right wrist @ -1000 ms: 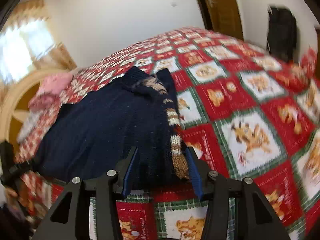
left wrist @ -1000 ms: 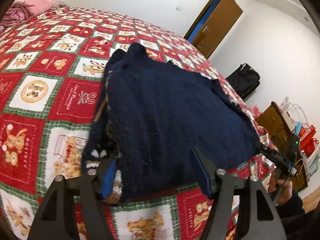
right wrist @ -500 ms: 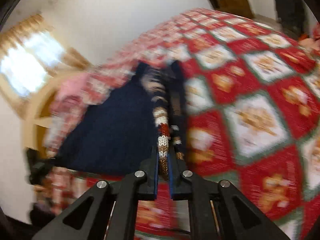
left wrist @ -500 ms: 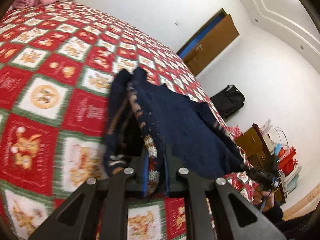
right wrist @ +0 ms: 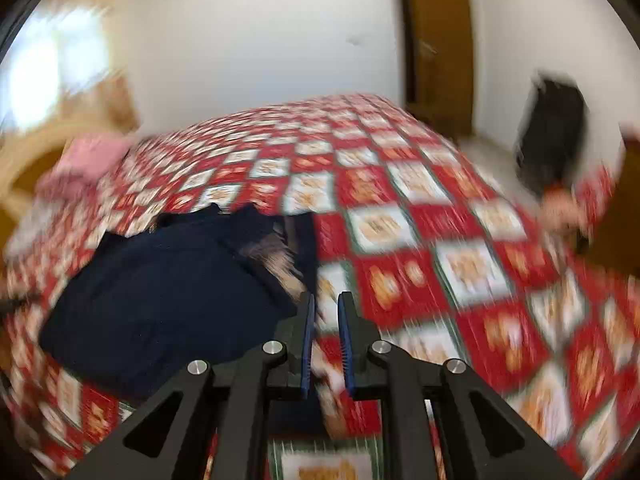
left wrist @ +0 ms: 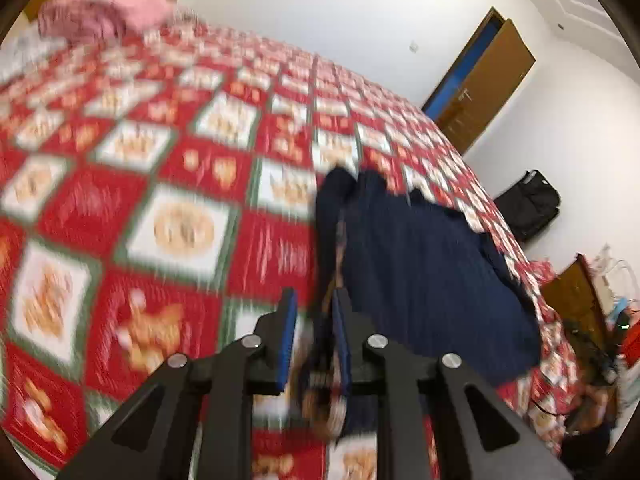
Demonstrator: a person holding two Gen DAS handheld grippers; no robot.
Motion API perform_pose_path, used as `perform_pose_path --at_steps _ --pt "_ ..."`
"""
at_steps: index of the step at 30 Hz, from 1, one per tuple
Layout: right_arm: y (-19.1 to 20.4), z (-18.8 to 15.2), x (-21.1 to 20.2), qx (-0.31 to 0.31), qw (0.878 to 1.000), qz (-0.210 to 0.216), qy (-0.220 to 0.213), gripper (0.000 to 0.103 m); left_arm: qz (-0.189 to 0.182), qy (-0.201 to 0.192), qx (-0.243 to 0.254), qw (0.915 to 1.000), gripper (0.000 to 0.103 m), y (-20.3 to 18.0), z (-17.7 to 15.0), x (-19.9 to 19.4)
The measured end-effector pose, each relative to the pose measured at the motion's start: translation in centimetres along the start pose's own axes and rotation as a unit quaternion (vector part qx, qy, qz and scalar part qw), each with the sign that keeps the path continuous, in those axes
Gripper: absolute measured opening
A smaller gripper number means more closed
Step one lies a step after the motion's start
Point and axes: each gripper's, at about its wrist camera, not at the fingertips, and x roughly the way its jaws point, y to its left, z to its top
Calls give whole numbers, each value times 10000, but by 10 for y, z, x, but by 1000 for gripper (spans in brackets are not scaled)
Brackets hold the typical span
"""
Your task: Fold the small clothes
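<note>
The left gripper (left wrist: 314, 336) and right gripper (right wrist: 324, 344) look alike: matte black angular frames with triangular cut-outs, round silver screws at the joints, and ribbed blue finger pads (right wrist: 307, 350).

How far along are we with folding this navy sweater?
Done: the navy sweater lies on the bedspread, and one side looks folded in, with its patterned edge on top. In hand: nothing firmly. The right gripper is open and clear of the sweater. The left gripper is open at the hem. Left: further folds.

no readable text, frames too blurred
</note>
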Motion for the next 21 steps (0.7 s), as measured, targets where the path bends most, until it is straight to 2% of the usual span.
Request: perform_pose_path --at_steps 3,6,9,12,15,16,18,19,20,21 --pt "45 16 28 -870 9954 370 171 13 -253 -13 404 9989 21 -37 15 15" --pt "97 19 81 -1460 9793 1198 729 13 -119 179 804 9965 34 -75 16 46" --pt "114 22 129 -1223 9733 1602 1102 13 55 352 1007 9943 36 -98 13 78" --pt "87 37 162 -696 9768 1622 1217 13 147 472 965 9941 38 -103 16 97" --pt "23 55 187 190 9796 1508 1311 13 294 501 945 9938 41 -95 20 109" --pt "6 61 189 365 9821 1341 1269 13 317 519 898 9941 41 -90 22 113" --pt "-36 72 194 710 9880 875 1051 13 246 529 752 9955 41 -81 24 119" --pt "-53 75 192 847 9909 436 949 13 204 501 711 9960 41 -79 25 119" --pt "-67 77 189 962 9914 7 887 13 202 475 700 9962 41 -79 25 121" --pt "-79 75 180 1208 9895 -141 783 13 217 459 716 9961 41 -79 25 122"
